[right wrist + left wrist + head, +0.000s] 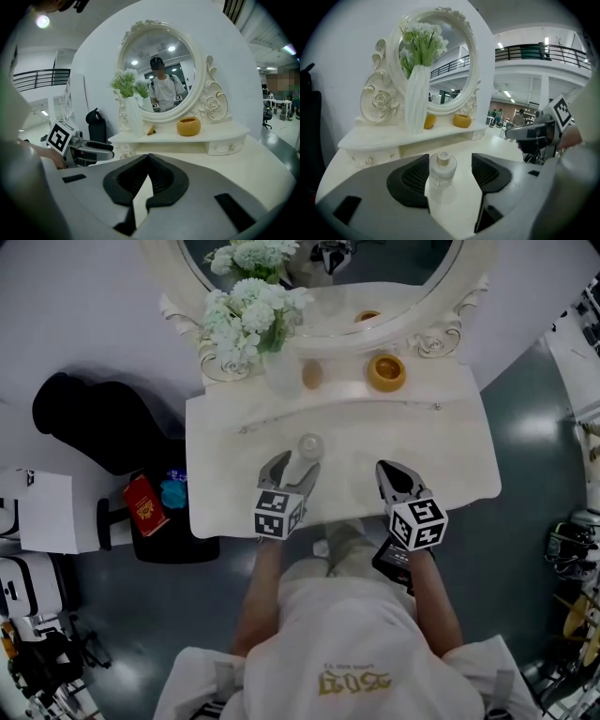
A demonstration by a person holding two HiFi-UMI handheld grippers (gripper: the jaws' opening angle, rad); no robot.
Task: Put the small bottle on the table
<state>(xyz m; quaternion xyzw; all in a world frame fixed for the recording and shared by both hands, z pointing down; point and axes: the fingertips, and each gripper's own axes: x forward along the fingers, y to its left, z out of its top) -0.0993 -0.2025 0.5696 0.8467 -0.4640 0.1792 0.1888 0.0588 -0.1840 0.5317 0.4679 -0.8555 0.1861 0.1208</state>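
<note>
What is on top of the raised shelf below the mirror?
A white vase of flowers, an orange bowl and a small yellow-orange object. In the left gripper view the vase covers part of that object.

1. A round mirror (440,61) with a curly white frame stands at the back;
2. A tall white vase (416,101) holds white flowers (248,315) in front of the mirror's left side;
3. A yellow bowl (386,371) sits below the mirror on the right; a small orange thing (312,375) sits just beside the vase;
4. A black bag (103,423) is down on the left; a red box (145,504) and a blue thing (173,493) lie near it.
</note>
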